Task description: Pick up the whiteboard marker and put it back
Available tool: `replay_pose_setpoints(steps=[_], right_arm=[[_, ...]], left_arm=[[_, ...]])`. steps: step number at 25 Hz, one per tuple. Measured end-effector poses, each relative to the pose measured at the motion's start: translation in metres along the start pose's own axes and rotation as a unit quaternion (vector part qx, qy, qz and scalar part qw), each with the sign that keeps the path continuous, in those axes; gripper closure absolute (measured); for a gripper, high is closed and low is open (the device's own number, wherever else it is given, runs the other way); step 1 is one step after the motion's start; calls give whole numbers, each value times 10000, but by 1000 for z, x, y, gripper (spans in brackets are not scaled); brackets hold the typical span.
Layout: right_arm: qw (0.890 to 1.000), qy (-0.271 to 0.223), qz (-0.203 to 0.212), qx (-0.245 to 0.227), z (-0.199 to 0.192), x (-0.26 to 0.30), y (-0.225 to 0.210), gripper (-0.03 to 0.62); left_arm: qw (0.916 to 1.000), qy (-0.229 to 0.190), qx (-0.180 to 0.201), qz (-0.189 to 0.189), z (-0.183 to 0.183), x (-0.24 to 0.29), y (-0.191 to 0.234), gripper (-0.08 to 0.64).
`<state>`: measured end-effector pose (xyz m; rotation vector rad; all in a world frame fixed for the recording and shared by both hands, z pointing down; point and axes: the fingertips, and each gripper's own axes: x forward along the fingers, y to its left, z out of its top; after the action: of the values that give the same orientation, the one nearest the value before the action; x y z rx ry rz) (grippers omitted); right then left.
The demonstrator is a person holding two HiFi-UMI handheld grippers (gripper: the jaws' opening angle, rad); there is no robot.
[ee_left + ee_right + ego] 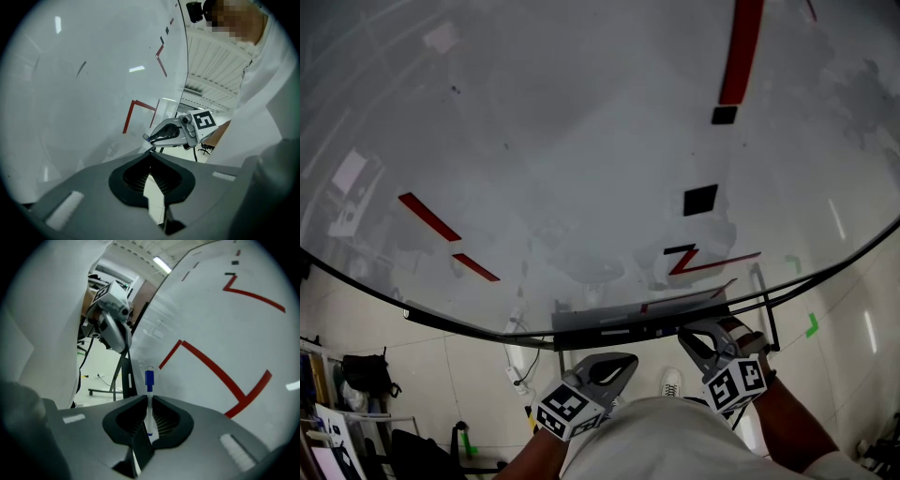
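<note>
Two claws are held low before a big whiteboard (581,141) that fills most of the head view; its glossy surface throws back pale reflections of the room; red stripes (741,47) run across it, some straight and some bent into corners, with two black squares (700,200) near them. A dark ledge (619,323) runs along the board's lower edge, and a black stand (121,376) carries the board. The right claw (689,333) is pinching the marker (149,394); the white barrel stands between the ribbed pads and the blue cap sticks out past the tips, toward the board's lower edge beside the stand; whether the cap touches the board cannot be told. In the head view this claw's tips lie right at the ledge. The left claw (619,364) has its tips pressed together with nothing between them; it hangs just below the ledge, beside the right one and apart from the board. Below the board lies a pale tiled floor (469,375) with green marks (812,325); a white shoe (671,381) shows between the claws; dark bags (364,372) sit at the left edge. A long ceiling light (161,264) glows above in the right gripper view; white sleeves of the person frame both claws.
</note>
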<state>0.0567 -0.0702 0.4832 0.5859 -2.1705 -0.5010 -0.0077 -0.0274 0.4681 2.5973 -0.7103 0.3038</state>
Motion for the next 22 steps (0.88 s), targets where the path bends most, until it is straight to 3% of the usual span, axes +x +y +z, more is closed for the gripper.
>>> replay_pose_setpoints(steps=[5, 12, 22], right_arm=[[9979, 322, 77, -554, -10, 6, 10, 554], [9907, 1076, 175, -810, -38, 24, 12, 554], [9774, 1702, 553, -1128, -56, 41, 19, 554]], left_arm=[[10000, 8, -23, 11, -1, 0, 1, 543], [10000, 28, -41, 32, -2, 0, 3, 543], [9999, 8, -117, 80, -4, -2, 6, 543]])
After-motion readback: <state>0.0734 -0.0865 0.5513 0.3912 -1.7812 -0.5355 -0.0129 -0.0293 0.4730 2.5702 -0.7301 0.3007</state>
